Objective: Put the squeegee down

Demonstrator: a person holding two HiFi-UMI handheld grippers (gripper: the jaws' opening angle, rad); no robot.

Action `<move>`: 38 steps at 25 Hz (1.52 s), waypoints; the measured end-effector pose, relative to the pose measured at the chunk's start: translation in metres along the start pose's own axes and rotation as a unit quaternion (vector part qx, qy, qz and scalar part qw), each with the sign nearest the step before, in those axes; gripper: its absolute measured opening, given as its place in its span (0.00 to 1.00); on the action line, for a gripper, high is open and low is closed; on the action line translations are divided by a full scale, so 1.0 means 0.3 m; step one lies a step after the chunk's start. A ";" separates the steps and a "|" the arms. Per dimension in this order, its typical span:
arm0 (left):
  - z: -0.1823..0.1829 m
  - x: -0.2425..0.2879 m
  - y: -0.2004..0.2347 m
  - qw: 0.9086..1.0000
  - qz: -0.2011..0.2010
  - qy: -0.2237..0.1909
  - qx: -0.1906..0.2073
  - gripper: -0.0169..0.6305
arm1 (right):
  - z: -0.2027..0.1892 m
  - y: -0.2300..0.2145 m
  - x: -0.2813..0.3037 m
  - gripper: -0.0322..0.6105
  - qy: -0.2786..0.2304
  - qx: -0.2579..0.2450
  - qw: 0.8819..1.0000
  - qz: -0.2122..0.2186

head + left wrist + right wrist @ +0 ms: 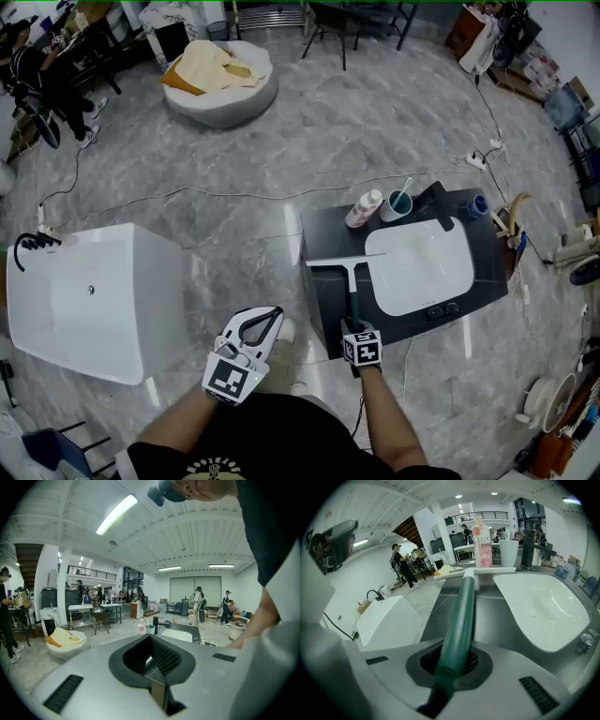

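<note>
Both closed | right gripper (457, 660) grips squeegee (347, 267) | left gripper (267, 319) empty

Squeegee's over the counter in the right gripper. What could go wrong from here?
1. The squeegee blade's right end reaches the white basin rim; set down so, it may rock or slip in.
2. The pink bottle and cup stand just beyond the blade; a forward nudge could topple them.
3. The right gripper has its fingers shut on the handle near the counter front edge; released there, the handle might overhang and tip off.
</note>
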State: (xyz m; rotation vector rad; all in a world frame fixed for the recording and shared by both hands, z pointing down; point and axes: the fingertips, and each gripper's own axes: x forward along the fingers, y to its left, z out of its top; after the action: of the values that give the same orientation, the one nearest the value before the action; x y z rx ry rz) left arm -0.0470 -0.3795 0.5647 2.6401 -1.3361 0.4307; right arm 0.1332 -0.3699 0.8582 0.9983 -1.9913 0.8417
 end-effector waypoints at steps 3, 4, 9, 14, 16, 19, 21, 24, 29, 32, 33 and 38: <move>-0.004 -0.016 -0.008 1.000 0.001 -0.002 -0.003 0.06 | -0.008 -0.006 0.006 0.10 0.005 -0.002 1.000 -0.009; -0.003 -0.019 -0.009 1.000 0.002 -0.005 -0.003 0.06 | -0.007 -0.006 0.006 0.10 0.005 -0.001 1.000 -0.010; 0.004 -0.044 -0.015 1.000 0.008 -0.010 0.002 0.06 | -0.017 -0.007 -0.007 0.25 0.017 -0.014 0.999 -0.029; 0.021 -0.107 -0.044 1.000 0.010 -0.025 0.000 0.06 | -0.038 -0.012 -0.063 0.33 0.002 -0.013 0.999 -0.044; 0.017 -0.133 -0.055 1.000 0.011 -0.022 0.003 0.06 | -0.039 -0.010 -0.094 0.33 -0.007 -0.015 0.999 -0.050; 0.022 -0.170 -0.080 1.000 0.011 -0.024 0.007 0.06 | -0.039 0.006 -0.152 0.33 -0.028 -0.017 0.998 -0.058; 0.029 -0.190 -0.093 1.000 0.013 -0.028 0.007 0.06 | -0.021 0.028 -0.201 0.33 -0.055 -0.020 0.997 -0.058; 0.053 -0.231 -0.109 0.998 0.022 -0.051 -0.013 0.06 | 0.010 0.086 -0.302 0.33 -0.104 -0.032 0.993 -0.054; 0.144 -0.295 -0.167 0.996 0.020 -0.085 0.004 0.06 | 0.077 0.166 -0.534 0.23 -0.191 -0.061 0.978 -0.062; 0.176 -0.324 -0.203 0.995 0.012 -0.095 0.000 0.06 | 0.090 0.192 -0.667 0.12 -0.222 -0.080 0.967 -0.093; 0.187 -0.332 -0.214 0.995 0.014 -0.102 0.001 0.06 | 0.095 0.198 -0.708 0.11 -0.233 -0.081 0.964 -0.099; 0.266 -0.407 -0.263 0.985 0.038 -0.165 0.029 0.06 | 0.127 0.229 -0.923 0.09 -0.298 -0.086 0.943 -0.124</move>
State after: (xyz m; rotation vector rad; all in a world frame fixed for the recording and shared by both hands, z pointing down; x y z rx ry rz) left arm -0.0371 -0.2607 0.4494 2.8072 -1.5404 0.0395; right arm 0.1795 -0.2673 0.5934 1.4851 -2.3082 0.2255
